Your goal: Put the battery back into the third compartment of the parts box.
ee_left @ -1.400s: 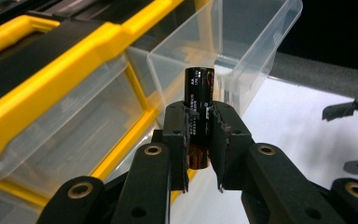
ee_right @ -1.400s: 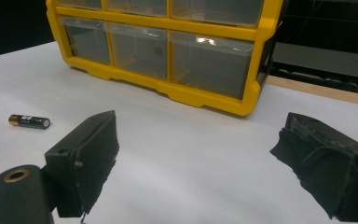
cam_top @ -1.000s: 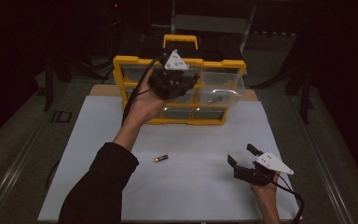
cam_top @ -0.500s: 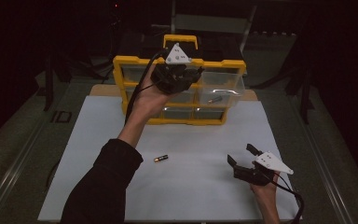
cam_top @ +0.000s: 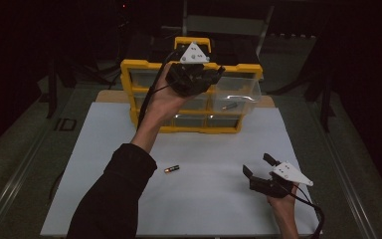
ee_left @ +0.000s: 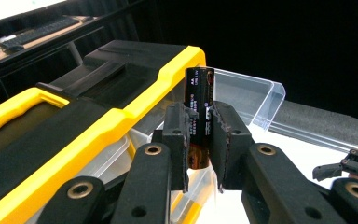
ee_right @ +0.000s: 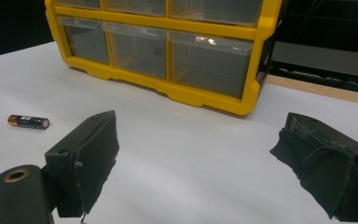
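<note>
Above organizer [cam_top: 129, 74], raised left hand-held gripper [cam_top: 206, 74]

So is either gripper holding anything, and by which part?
The left gripper clamps an upright battery around its middle. The right gripper is open, holding nothing.

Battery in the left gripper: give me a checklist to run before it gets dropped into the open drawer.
1. Grip: left gripper is shut on the battery, held upright between the pads. Ok.
2. Drawer open: the clear drawer is pulled out of the yellow organizer. Ok.
3. Gripper over the drawer: it sits beside the opening rather than above it. Not ok.
4. Room in the drawer: one battery lies inside, with space around it. Ok.
5. Right gripper out of the way: open, low over the white mat. Ok.
6. Spare battery lies apart on the mat. Ok.
</note>
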Demonstrator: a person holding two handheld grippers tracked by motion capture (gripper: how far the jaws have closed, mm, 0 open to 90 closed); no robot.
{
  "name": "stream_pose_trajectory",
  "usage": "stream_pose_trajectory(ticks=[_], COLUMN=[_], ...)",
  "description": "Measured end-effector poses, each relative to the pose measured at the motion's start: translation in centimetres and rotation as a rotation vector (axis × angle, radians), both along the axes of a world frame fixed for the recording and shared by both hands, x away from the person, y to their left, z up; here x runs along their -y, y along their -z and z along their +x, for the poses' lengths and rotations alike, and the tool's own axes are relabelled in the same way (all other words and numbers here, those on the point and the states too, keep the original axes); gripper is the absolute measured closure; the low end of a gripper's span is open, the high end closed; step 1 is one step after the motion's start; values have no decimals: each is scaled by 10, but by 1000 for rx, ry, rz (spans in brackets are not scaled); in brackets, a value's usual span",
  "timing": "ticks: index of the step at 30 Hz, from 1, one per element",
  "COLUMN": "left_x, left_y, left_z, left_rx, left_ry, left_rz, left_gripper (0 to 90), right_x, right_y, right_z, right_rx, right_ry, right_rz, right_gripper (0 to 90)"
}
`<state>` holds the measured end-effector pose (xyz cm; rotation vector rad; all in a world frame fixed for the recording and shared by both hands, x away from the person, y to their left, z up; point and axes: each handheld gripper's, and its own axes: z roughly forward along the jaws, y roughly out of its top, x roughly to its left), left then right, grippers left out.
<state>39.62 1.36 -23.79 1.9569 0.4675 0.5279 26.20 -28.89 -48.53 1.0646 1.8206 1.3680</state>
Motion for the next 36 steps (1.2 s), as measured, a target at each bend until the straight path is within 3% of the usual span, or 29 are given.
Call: stream_pose_trajectory(ticks=[19,36], left_x=[17,35], left_y=[0,3], left_z=[8,10], left_rx=[-28,-31], left_ry=[15,37], left_rz=[18,93], left_gripper=[775,772], right_x=[0,1], right_y=[0,0], right_z=[0,1], right_rx=[1,2], right_ry=[0,1], right_rz=[0,1], right_gripper=[113,113])
